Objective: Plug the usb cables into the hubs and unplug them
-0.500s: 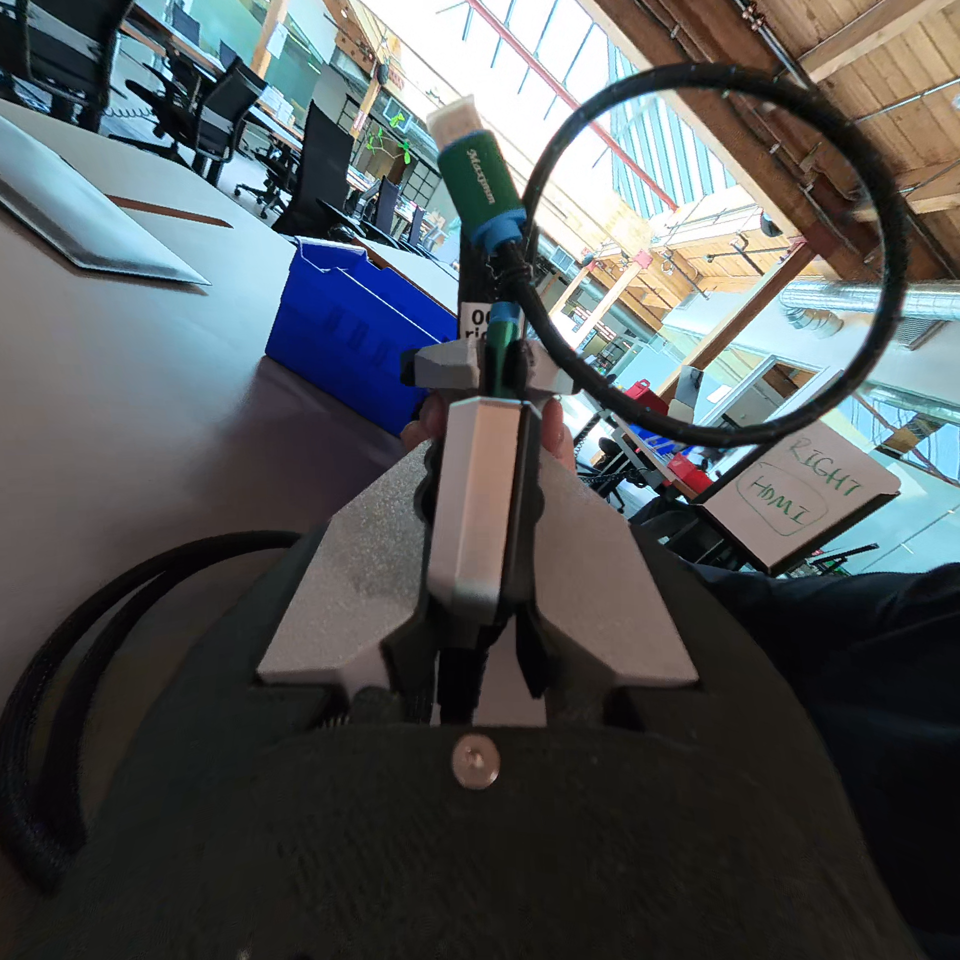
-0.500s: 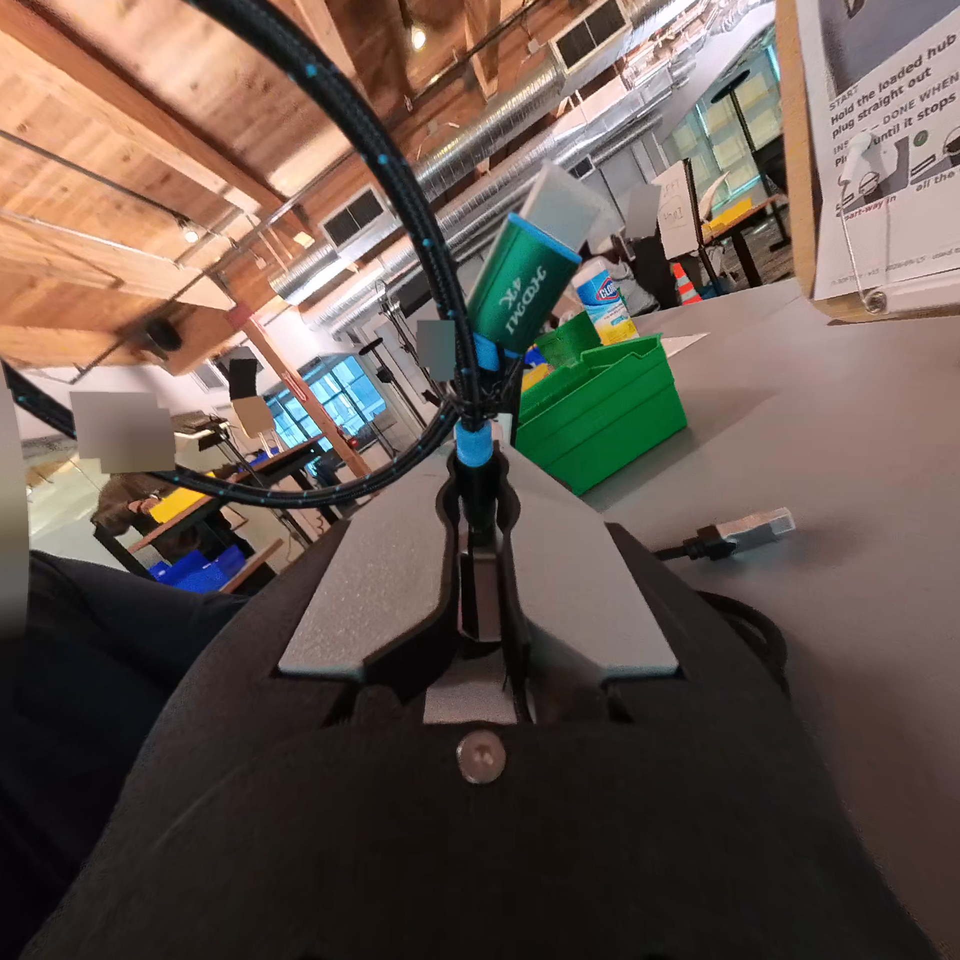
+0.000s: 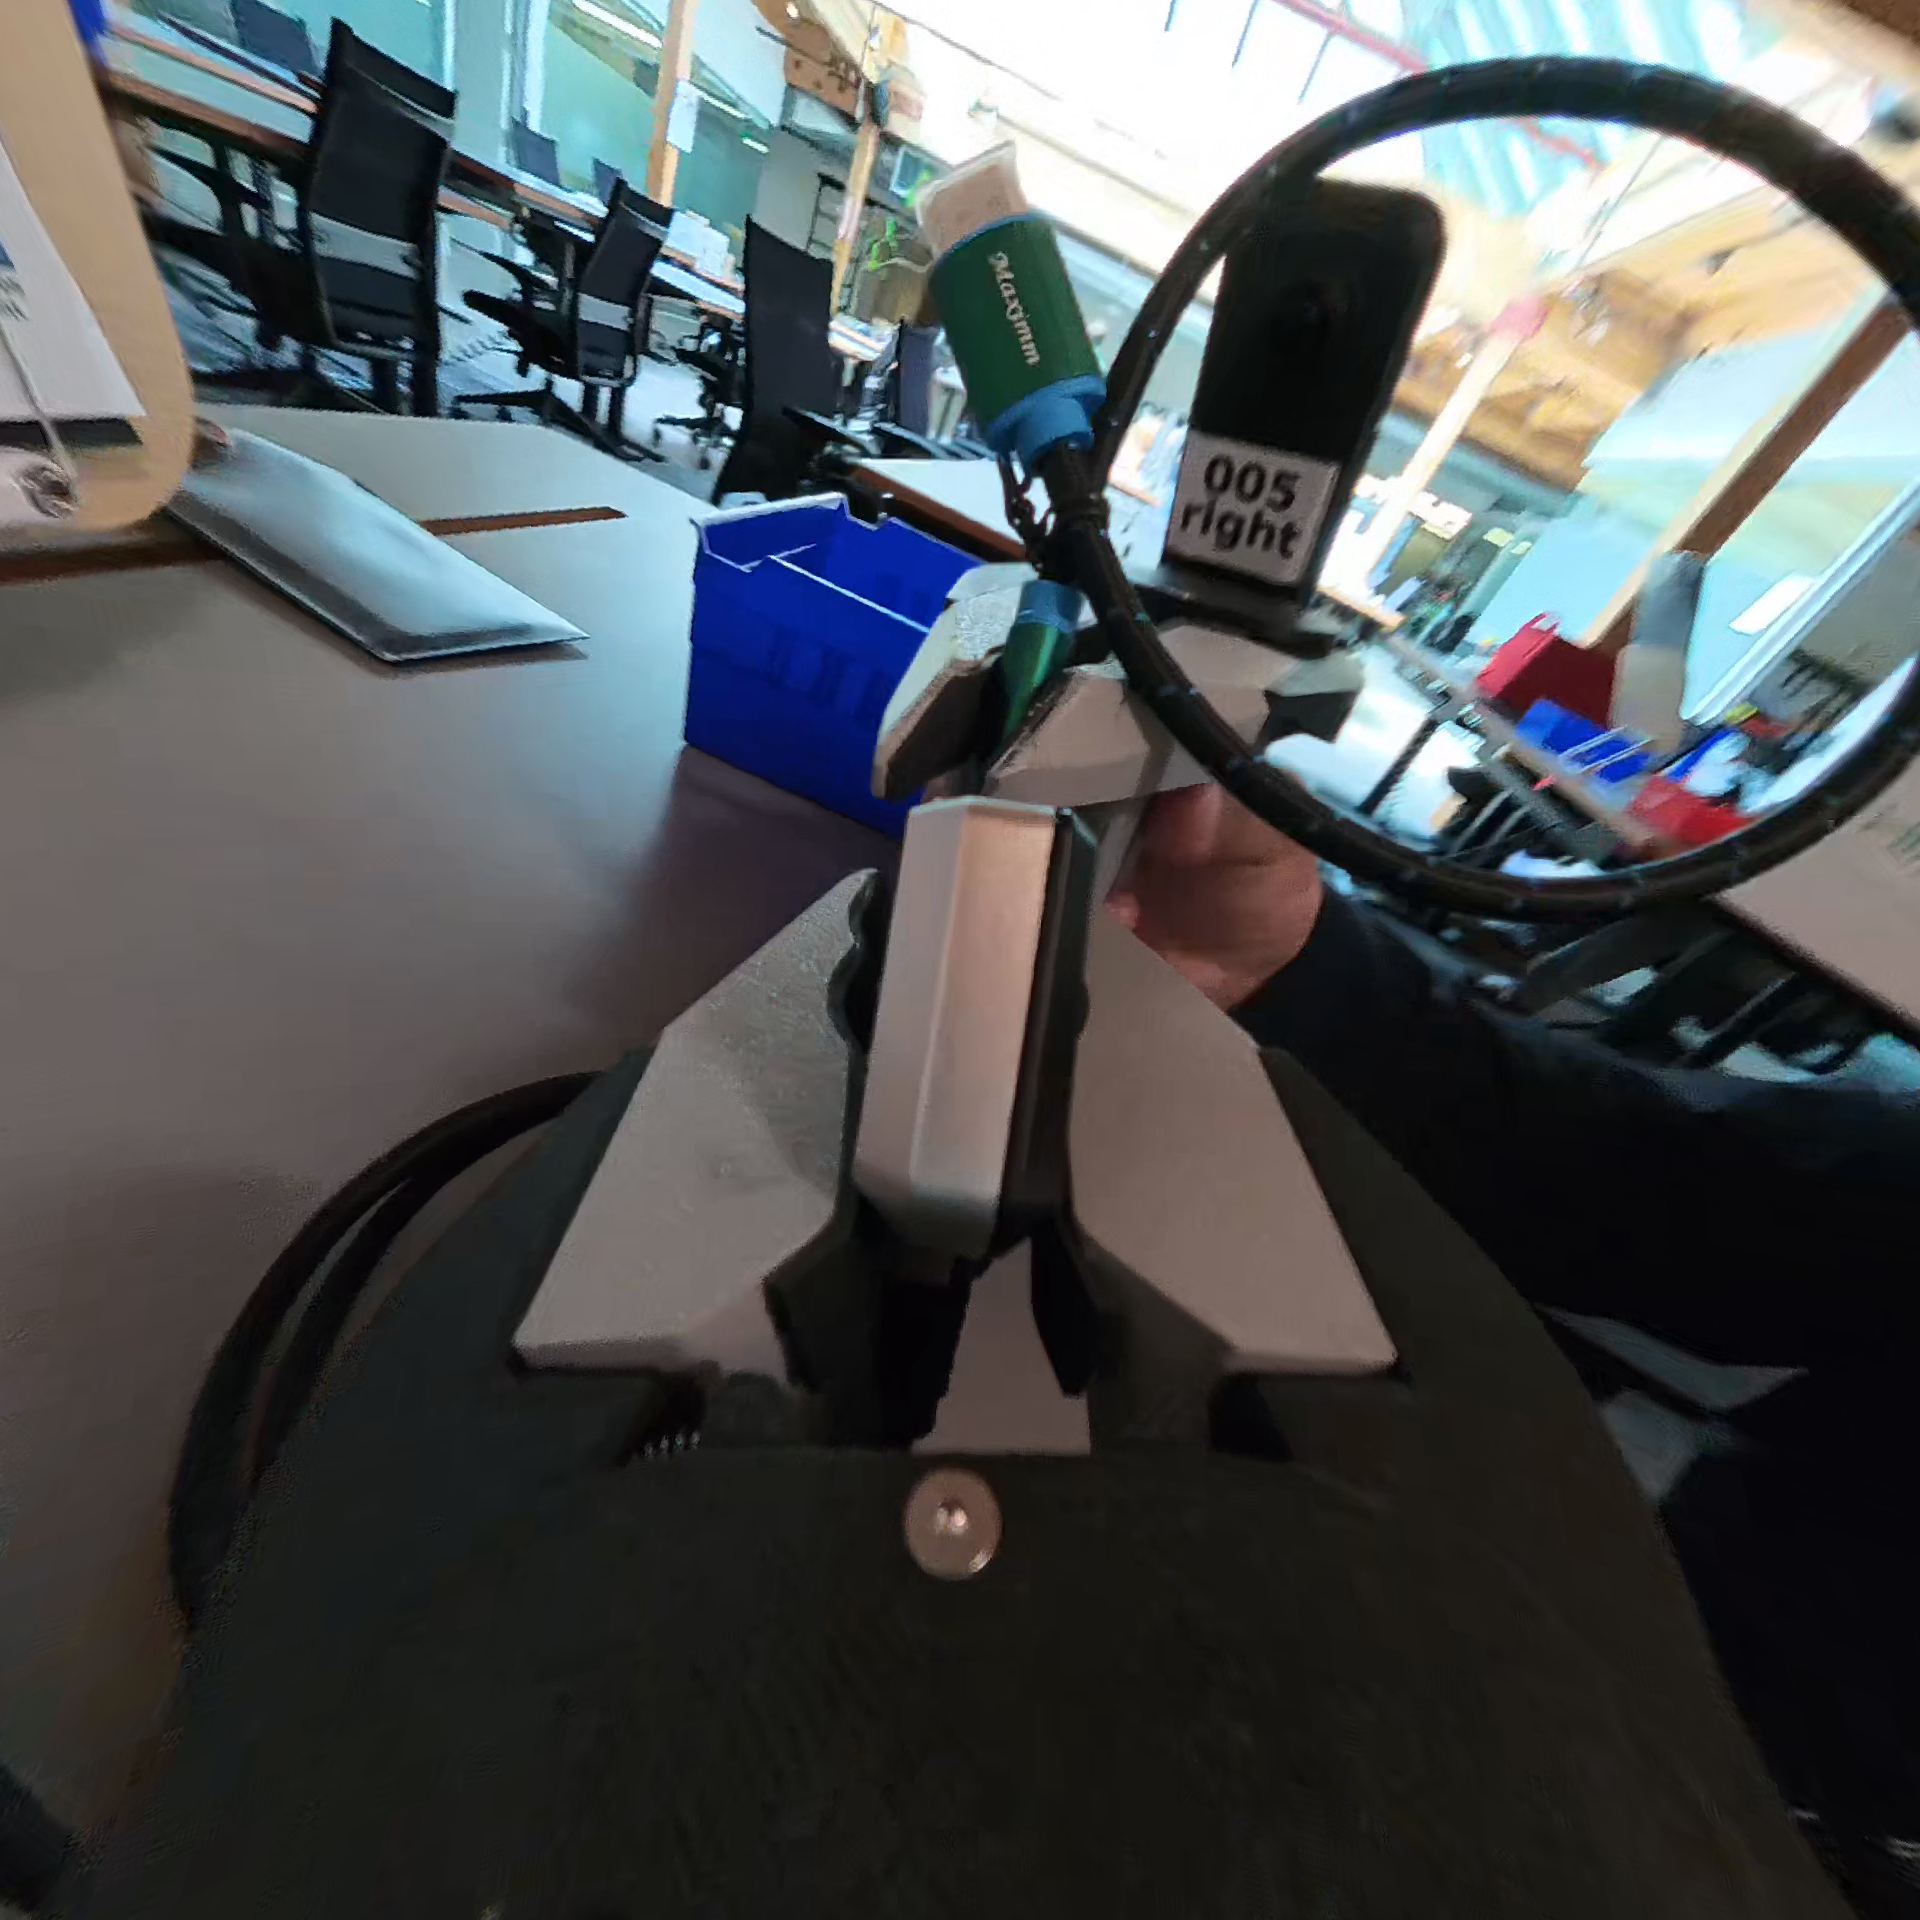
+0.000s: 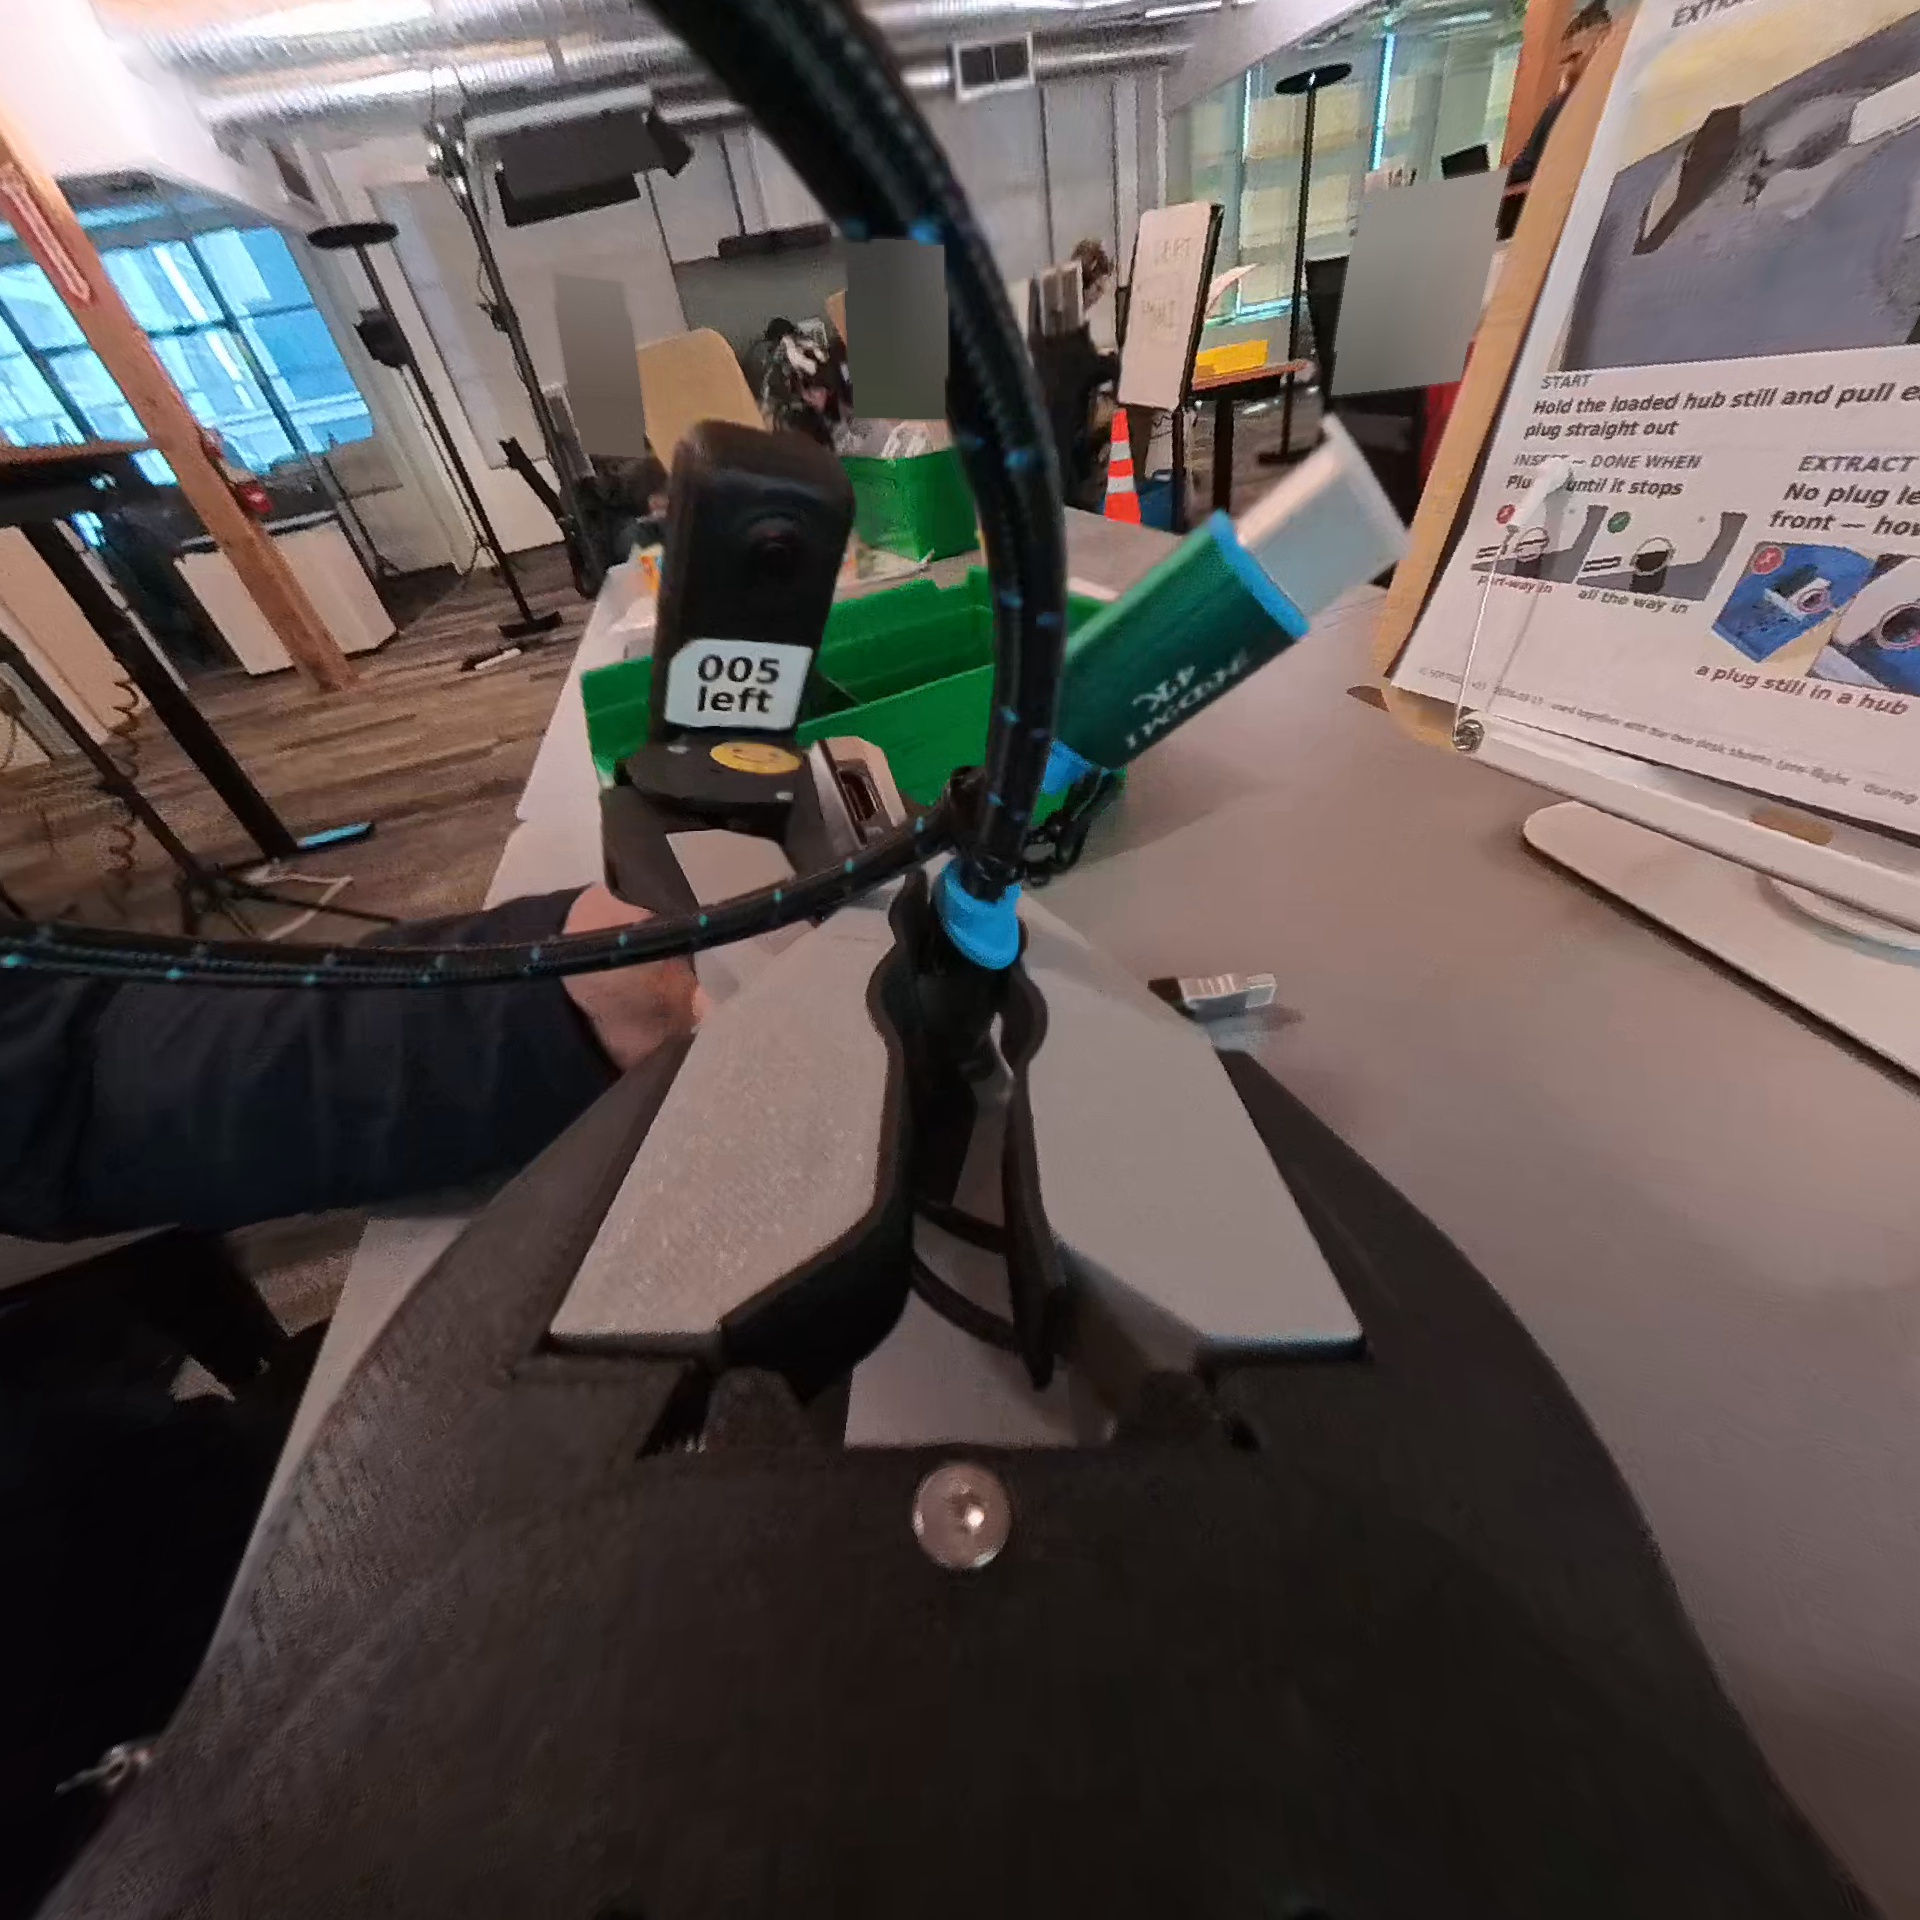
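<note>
Clamping a silver hub (image 3: 961, 1023) upright, the left gripper (image 3: 961, 883) steadies it; the right gripper (image 4: 961, 977) pinches a green plug (image 3: 1034, 665) of the looped cable (image 4: 997, 499), its spare end aloft.

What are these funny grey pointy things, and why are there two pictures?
They are two claws that a person squeezes by hand, each with a camera looking forward along it. One picture comes from the left claw, the other from the right claw. The left claw is pinching a silver box. The right claw pinches one end of a black cable, which curls round in a loop; its other end, a green plug, sticks up free. On the grey table are a blue bin, a green bin, a small silver plug and a picture sheet on a stand.
</note>
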`<state>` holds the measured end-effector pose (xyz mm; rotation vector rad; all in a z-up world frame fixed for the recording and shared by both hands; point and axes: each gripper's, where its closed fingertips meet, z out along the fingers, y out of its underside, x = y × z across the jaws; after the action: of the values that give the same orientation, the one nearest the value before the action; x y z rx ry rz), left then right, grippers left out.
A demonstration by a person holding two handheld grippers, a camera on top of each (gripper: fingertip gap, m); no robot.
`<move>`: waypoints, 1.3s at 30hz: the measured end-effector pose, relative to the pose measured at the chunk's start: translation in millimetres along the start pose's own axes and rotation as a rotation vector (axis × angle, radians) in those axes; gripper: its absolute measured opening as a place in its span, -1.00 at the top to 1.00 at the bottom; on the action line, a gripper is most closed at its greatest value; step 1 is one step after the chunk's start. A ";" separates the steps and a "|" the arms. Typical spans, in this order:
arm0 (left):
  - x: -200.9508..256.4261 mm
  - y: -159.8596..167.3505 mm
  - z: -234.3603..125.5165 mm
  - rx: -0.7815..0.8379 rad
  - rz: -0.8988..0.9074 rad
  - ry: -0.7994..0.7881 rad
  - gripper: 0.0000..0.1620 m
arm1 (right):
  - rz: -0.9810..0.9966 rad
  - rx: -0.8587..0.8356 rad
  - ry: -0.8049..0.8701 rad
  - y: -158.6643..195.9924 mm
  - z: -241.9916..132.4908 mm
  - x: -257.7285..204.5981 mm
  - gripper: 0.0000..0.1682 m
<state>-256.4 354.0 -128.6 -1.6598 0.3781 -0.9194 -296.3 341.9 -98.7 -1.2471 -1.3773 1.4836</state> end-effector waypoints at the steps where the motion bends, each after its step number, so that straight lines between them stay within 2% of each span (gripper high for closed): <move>1: -1.5 1.2 -0.2 -0.010 0.035 -0.026 0.65 | -0.017 -0.023 0.002 1.8 -0.4 0.2 0.90; 2: -3.4 1.7 0.2 -0.010 0.046 -0.043 0.65 | -0.007 -0.037 0.003 3.0 -0.5 1.7 0.90; 4: -13.8 3.9 1.0 -0.025 0.076 -0.119 0.65 | 0.142 -0.027 -0.018 7.0 1.7 9.3 0.88; 7: -20.4 -7.0 -0.1 0.019 0.205 -0.228 0.66 | 0.328 0.110 -0.070 -0.6 4.0 13.3 0.83; 9: -19.7 -19.2 -0.7 0.078 0.333 -0.313 0.66 | 0.348 0.205 -0.059 -12.3 3.5 12.1 0.79; 14: -30.1 -34.4 -8.7 0.116 0.565 -0.579 0.66 | 0.344 0.309 0.121 -21.7 4.8 21.9 0.75; 19: -30.0 -44.2 -16.1 0.110 0.788 -0.762 0.65 | 0.389 0.399 0.087 -27.4 3.7 19.0 0.74; 24: -29.9 -45.9 -17.5 0.120 0.752 -0.747 0.65 | 0.434 0.416 0.024 -29.7 4.7 17.6 0.73; 27: -26.5 -44.4 -15.9 0.118 0.730 -0.694 0.66 | 0.337 0.363 0.024 -27.0 5.2 15.0 0.75; 31: -18.8 -43.5 -14.2 0.049 0.931 -0.782 0.66 | 0.201 0.365 0.072 -29.3 6.7 10.1 0.81; 35: -18.5 -44.8 -13.8 0.029 0.966 -0.814 0.65 | 0.229 0.415 0.063 -31.3 3.7 10.7 0.82; 39: -22.0 -41.1 -15.0 -0.025 0.953 -0.800 0.66 | 0.343 0.439 0.052 -29.1 6.3 14.5 0.82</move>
<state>-290.4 371.1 -97.8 -1.4671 0.5324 0.4519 -308.6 358.3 -72.7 -1.2592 -0.7637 1.8482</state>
